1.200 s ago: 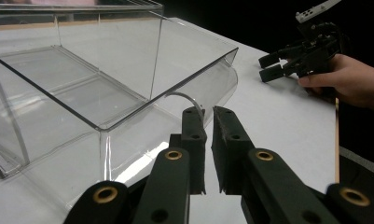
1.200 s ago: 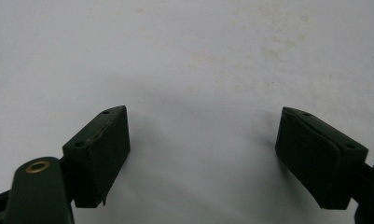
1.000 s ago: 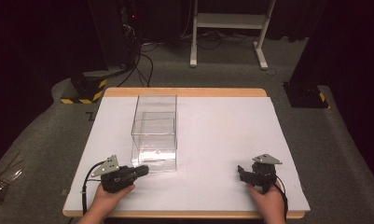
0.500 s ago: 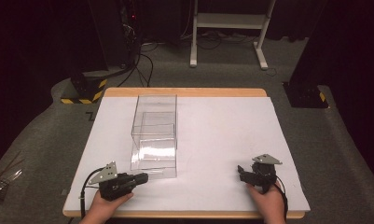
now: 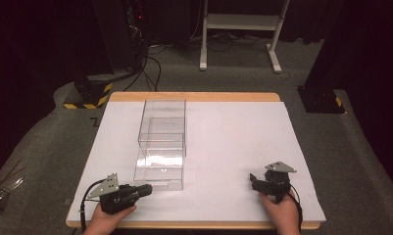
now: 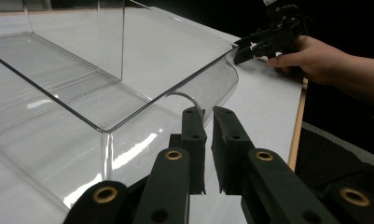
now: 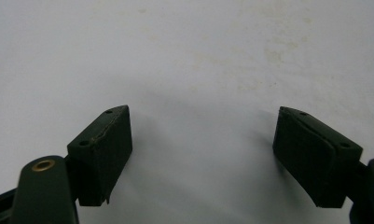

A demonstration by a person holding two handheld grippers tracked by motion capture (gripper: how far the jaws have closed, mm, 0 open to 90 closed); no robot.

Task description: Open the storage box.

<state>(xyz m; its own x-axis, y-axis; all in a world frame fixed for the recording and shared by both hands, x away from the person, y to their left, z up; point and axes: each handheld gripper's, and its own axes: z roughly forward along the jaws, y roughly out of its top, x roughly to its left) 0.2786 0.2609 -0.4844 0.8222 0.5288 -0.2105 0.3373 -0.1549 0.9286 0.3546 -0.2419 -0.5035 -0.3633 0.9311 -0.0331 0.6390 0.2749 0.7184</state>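
A clear plastic box lies lengthwise left of the table's middle, with a clear inner part reaching toward the near end. My left gripper lies on the white table just left of the box's near corner, pointing at it. In the left gripper view the box's curved front wall stands right before the left gripper. Its jaws have just been opening a little; a thin slit parts them and nothing is in it. My right gripper rests at the near right, open over bare tabletop, far from the box.
A white sheet covers the wooden table. In the left gripper view the right gripper and the hand that holds it sit beyond the box. A white stand, cables and a black-and-yellow floor block lie behind the table.
My left gripper has drawn back slightly toward the table's near edge. The right gripper and the box have kept still.
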